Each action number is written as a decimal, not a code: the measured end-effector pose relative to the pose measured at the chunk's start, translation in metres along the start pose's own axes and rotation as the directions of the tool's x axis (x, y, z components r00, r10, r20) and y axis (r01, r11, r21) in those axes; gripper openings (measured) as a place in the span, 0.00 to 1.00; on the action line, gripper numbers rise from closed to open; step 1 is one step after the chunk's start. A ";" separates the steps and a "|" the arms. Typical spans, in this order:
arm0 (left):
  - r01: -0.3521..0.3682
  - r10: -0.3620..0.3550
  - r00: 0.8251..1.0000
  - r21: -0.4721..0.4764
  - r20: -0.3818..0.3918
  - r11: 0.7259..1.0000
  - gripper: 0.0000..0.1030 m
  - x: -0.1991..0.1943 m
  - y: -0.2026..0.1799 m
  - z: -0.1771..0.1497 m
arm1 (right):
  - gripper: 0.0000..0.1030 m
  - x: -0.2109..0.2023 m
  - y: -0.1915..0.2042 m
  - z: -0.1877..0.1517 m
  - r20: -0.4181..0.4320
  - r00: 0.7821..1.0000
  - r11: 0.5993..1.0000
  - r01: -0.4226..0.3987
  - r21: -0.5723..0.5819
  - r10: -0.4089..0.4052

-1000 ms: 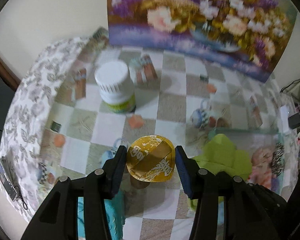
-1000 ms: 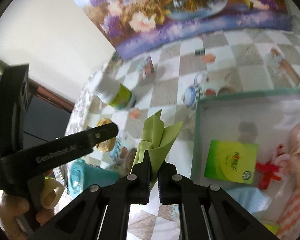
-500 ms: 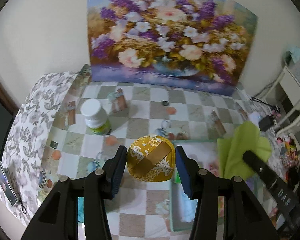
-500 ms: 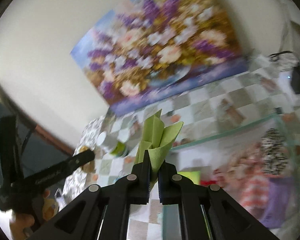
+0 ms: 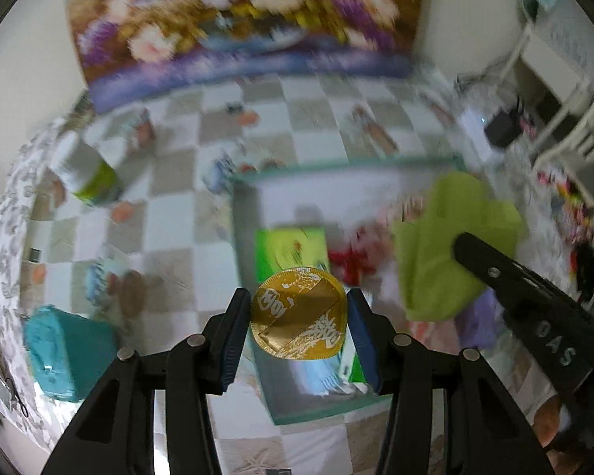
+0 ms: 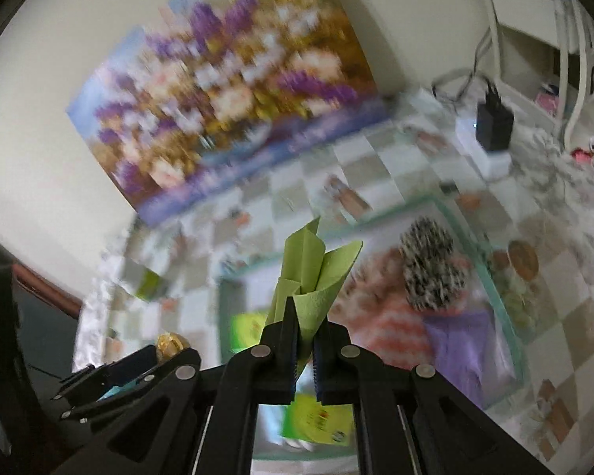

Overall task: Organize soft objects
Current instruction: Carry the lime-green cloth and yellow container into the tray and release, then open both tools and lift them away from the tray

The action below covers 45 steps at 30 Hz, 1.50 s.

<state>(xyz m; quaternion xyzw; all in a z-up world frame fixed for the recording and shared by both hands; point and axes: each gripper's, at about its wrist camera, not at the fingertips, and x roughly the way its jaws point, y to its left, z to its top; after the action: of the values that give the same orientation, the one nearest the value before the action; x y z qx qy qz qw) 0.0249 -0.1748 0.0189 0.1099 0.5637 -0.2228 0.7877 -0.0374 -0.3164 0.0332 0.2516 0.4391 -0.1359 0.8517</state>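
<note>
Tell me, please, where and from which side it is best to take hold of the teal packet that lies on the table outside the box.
Judging by its pose, grip the teal packet across its narrower width, coming down from above. It seems to lie flat on the tablecloth with free space beside it. The picture is blurred, so its exact edges are unclear. Both grippers are occupied now.

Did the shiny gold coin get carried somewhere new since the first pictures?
Yes. The gold coin, clamped in the left gripper, was over the checkered tablecloth near the white jar; now it hangs over the teal-rimmed box.
</note>
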 end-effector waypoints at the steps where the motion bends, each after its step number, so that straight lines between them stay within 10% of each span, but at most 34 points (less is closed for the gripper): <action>1: 0.007 -0.007 1.000 0.000 -0.026 1.000 0.50 0.008 -0.002 -0.002 | 0.06 0.008 -0.002 -0.003 -0.023 1.000 1.000 0.011 -0.003 -0.011; 11: 0.052 -0.062 0.991 -0.089 -0.121 0.995 0.73 0.031 0.011 -0.013 | 0.13 0.034 -0.014 -0.013 -0.108 0.992 0.998 0.065 0.003 -0.065; 13: 0.059 -0.072 0.991 -0.111 -0.114 0.992 0.75 0.030 0.017 -0.015 | 0.43 0.034 -0.014 -0.013 -0.109 0.991 0.997 0.081 0.005 -0.080; 24: -0.047 0.043 0.999 -0.228 -0.022 0.972 0.95 0.009 0.058 -0.041 | 0.98 0.013 -0.009 -0.035 -0.040 0.984 0.983 0.173 -0.058 -0.175; 45: -0.209 0.237 0.967 -0.241 0.097 0.948 0.95 -0.050 0.076 -0.100 | 1.00 -0.034 0.003 -0.081 0.021 0.977 0.969 0.215 -0.125 -0.214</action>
<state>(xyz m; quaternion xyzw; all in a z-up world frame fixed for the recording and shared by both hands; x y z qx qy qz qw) -0.0365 -0.0541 0.0256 0.0674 0.5193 -0.0722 0.8489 -0.1104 -0.2690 0.0228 0.1478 0.4684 -0.2001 0.8478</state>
